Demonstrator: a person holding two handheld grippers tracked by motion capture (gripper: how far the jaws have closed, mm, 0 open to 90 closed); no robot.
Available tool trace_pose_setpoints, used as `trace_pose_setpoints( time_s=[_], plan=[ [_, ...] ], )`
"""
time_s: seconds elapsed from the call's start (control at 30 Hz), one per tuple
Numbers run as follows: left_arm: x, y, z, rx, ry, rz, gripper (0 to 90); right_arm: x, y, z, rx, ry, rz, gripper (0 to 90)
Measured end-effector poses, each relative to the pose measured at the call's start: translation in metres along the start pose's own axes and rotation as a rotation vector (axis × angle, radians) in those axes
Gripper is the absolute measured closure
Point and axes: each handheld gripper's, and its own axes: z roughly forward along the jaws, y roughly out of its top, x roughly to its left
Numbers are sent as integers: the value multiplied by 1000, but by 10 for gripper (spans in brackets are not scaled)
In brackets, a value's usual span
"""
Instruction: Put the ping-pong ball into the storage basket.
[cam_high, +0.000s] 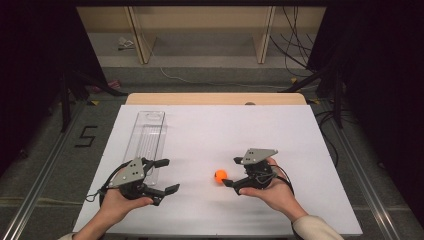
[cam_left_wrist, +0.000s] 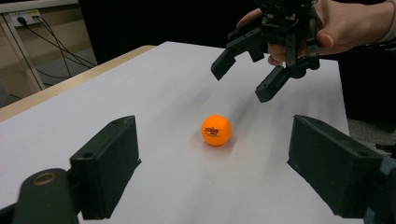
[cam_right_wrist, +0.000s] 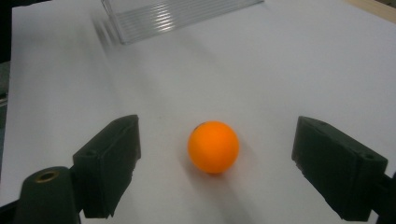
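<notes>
Ball (cam_high: 220, 175), orange, sits on white table (cam_high: 215, 130) in high view, just off the right gripper (cam_high: 231, 172), whose jaws are spread wide w/ nothing held. Left gripper (cam_high: 167, 176) also wide apart, empty, near a clear tray (cam_high: 145, 140) at table's left.

Left gripper view: ball (cam_left_wrist: 216, 130) lies ahead, betw. the two jaws but beyond them; right gripper (cam_left_wrist: 243, 79) hangs past it, jaws apart.

Right gripper view: ball (cam_right_wrist: 213, 147) betw. the spread jaws, touching neither; tray (cam_right_wrist: 173, 14) well behind.
</notes>
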Motion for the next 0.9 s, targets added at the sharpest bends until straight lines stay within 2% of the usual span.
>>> trace_pose_setpoints(
  time_s=[0.9],
  plan=[
    [0,0,0,2,-6,3,158,-2,4,37,81,34,-23,166]
  ],
)
